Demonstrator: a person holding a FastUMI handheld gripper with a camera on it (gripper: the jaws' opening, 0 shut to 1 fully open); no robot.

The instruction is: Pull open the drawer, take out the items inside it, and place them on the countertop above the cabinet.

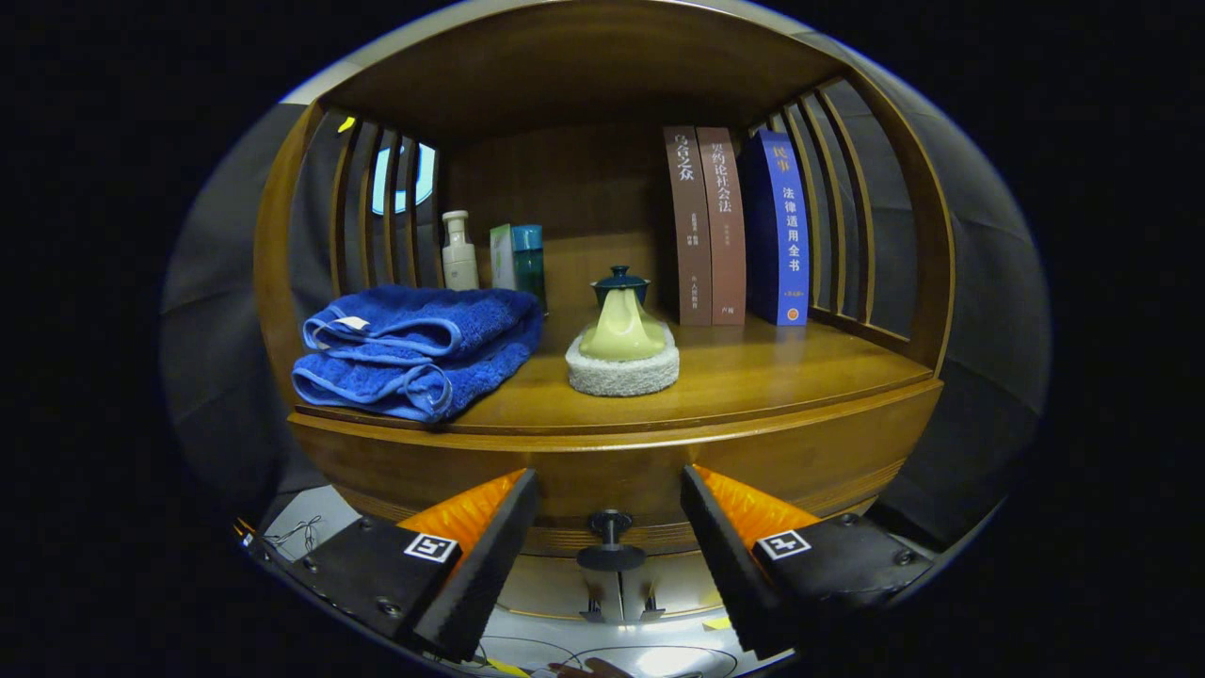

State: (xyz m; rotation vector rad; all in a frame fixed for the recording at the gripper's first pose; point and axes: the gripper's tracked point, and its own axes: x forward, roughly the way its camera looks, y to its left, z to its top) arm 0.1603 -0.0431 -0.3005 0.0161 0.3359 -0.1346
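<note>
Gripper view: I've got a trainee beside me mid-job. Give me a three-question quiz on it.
1. True or false: the tongs are shut on the drawer knob.
2. What lies on the countertop left of the teapot? A) towel B) plate C) cup
3. How many books stand behind the teapot?

Key: 1 false, the tongs are open with the knob between the fingers; 2 A, a folded blue towel; 3 three.

The curved wooden drawer front (602, 466) stands closed beneath the glossy wooden countertop (753, 372) of my cabinet. Its small dark round knob (611, 540) projects toward me, lying between the spread orange-and-black fingers of my gripper (610, 513), neither finger touching it.
</note>
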